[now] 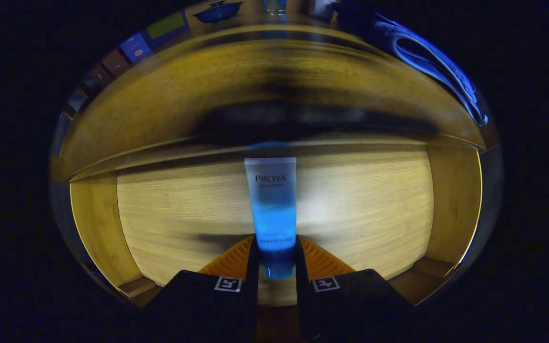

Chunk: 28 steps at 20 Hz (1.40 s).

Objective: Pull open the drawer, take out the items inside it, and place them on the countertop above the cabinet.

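The wooden drawer is pulled open below me and I look down into it. A white-to-blue cosmetic tube lies lengthwise on the drawer floor, its blue cap end between my fingers. My gripper is shut on the tube's lower part, with both fingers pressed against its sides. The crimped white end points away toward the cabinet front. Above that front runs the countertop edge.
On the countertop beyond the cabinet sit a dark blue bowl, a glass and flat coloured cards to the left. A blue looped cloth or strap lies at the right. The drawer's side walls flank the tube.
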{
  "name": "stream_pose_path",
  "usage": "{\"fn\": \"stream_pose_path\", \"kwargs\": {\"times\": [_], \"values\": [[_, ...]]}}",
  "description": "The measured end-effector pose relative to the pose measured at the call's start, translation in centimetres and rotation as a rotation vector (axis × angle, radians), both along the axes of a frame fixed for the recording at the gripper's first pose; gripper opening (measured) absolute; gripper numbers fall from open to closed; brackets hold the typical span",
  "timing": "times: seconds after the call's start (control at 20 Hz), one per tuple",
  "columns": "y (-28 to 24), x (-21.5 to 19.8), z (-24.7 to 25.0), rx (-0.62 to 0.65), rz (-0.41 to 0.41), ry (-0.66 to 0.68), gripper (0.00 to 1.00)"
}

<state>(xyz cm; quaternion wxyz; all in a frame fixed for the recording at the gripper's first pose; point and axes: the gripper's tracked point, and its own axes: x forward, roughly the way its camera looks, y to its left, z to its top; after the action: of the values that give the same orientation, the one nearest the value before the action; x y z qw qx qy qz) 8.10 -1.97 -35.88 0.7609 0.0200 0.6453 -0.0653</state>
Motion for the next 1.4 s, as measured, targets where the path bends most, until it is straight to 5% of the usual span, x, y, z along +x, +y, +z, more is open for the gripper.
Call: {"fn": "stream_pose_path", "kwargs": {"times": [0.65,1.0,1.4], "values": [[-0.2,0.5,6.7,0.074,0.050,-0.306,0.39],[-0.2,9.8,12.2,0.050,0.052,-0.457,0.39],[-0.5,19.4,8.7,0.015,0.056,-0.408,0.38]]}}
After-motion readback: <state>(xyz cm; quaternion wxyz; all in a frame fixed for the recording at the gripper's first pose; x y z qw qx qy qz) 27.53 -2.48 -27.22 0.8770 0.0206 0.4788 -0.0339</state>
